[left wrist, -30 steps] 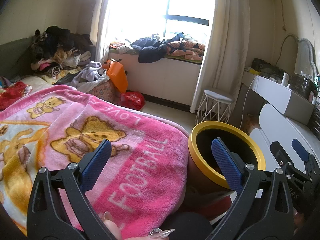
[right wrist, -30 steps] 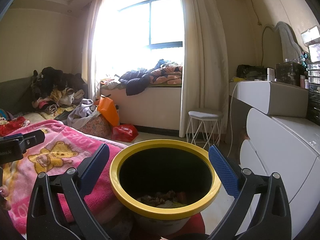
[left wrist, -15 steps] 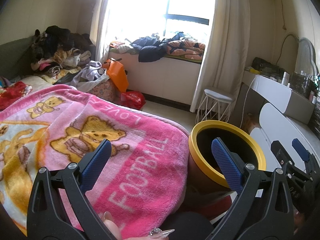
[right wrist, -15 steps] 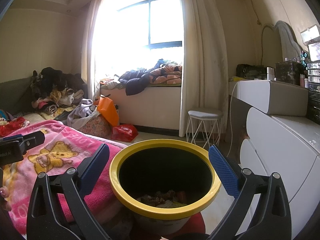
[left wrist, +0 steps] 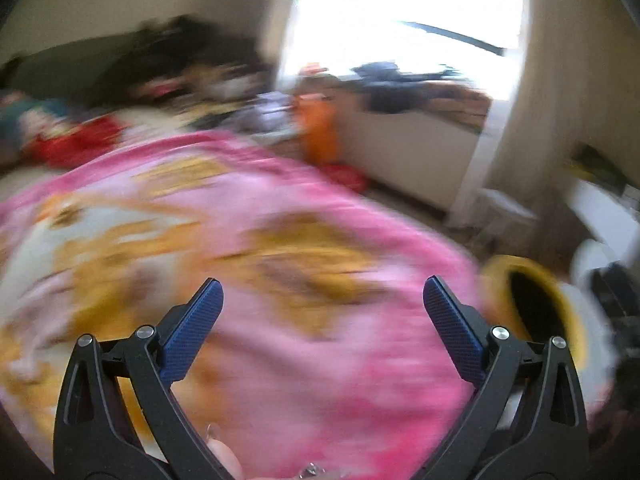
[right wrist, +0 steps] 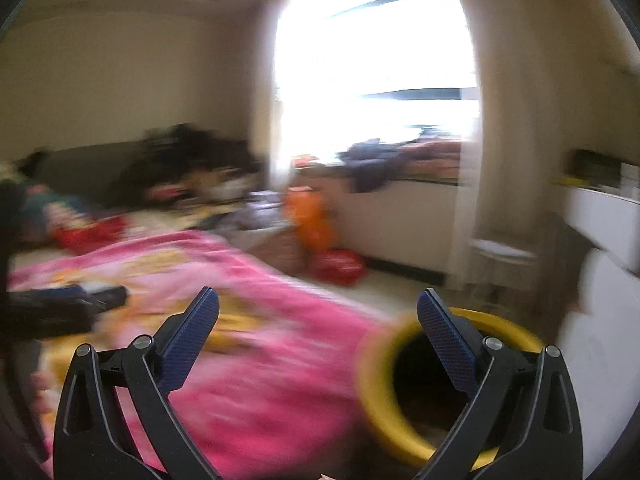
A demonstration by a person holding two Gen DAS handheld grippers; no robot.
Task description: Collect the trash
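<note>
Both views are motion-blurred. The yellow-rimmed trash bin [right wrist: 452, 376] stands beside the bed at the lower right of the right wrist view; it also shows at the right edge of the left wrist view [left wrist: 532, 304]. My left gripper [left wrist: 322, 300] is open and empty over the pink blanket [left wrist: 280, 300]. My right gripper [right wrist: 318, 314] is open and empty, its right finger in front of the bin's rim. The left gripper's body [right wrist: 60, 308] shows at the left of the right wrist view.
The bed with the pink blanket [right wrist: 260, 340] fills the left. Clothes [right wrist: 192, 168] are piled at its far end. An orange bag [right wrist: 308, 220] and a red bag [right wrist: 340, 266] lie on the floor below the window. A white stool [right wrist: 502, 256] and a white dresser [right wrist: 604, 216] stand on the right.
Both grippers have swung quickly to the left, toward the bed. The bin has shifted to the right in both views. Both jaws stay open.
</note>
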